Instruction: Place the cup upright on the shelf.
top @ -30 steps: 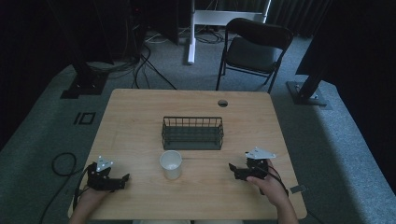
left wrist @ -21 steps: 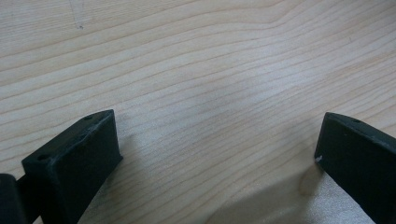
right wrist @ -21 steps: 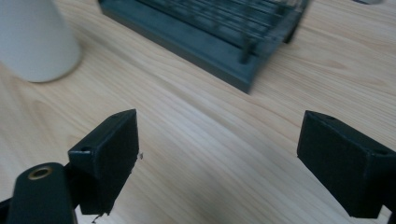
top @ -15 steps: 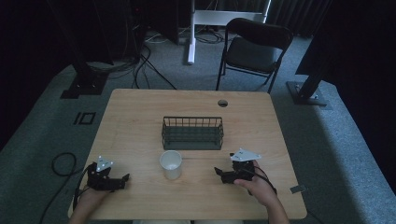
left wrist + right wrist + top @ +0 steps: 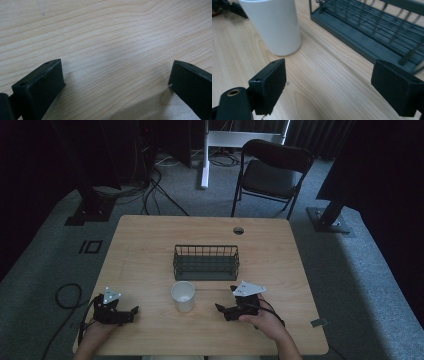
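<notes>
In the right gripper view, the white cup (image 5: 273, 26) is cut off at the top edge; the wire basket (image 5: 372, 30) blurs toward the upper right.

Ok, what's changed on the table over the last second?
The right tool has moved left along the near edge toward the white cup. Its jaws stand open, facing the cup without touching it, and hold nothing. Nothing was taken hold of or let go. The left tool stayed at the near left corner, open over bare wood, and the cup and the wire basket kept their places.
</notes>
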The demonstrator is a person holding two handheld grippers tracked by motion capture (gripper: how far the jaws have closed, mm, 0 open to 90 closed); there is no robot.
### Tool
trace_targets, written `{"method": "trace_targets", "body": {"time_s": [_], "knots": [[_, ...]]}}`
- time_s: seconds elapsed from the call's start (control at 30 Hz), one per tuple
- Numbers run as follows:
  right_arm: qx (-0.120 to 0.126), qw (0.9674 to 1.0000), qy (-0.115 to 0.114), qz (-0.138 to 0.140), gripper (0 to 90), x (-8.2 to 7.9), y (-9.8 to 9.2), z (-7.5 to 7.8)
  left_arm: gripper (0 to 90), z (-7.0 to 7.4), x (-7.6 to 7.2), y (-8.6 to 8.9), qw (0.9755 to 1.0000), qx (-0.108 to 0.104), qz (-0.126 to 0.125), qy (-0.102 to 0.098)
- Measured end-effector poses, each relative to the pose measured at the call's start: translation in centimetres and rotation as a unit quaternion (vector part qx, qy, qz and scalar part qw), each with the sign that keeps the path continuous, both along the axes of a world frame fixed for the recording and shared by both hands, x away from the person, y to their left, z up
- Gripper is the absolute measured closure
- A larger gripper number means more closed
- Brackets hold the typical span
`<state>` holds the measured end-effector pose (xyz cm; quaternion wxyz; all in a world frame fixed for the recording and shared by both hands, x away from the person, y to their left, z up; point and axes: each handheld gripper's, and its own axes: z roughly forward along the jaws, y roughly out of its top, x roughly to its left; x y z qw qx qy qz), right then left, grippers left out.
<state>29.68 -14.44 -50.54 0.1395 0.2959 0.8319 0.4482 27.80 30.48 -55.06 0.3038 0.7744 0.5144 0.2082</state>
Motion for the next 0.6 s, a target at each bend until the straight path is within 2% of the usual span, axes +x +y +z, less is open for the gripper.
{"method": "trace_targets", "body": {"time_s": [0.23, 0.6], "knots": [[0.013, 0.9996, 0.005, 0.026, 12.6, -0.2, 1.3, 0.0, 0.1, 0.0, 0.0, 0.0, 1.0000, 0.000, 0.000, 0.000], [0.015, 0.9978, -0.008, 0.064, 12.6, -0.5, 3.3, 0.3, 0.1, 0.0, 0.0, 0.0, 1.0000, 0.000, 0.000, 0.000]]}}
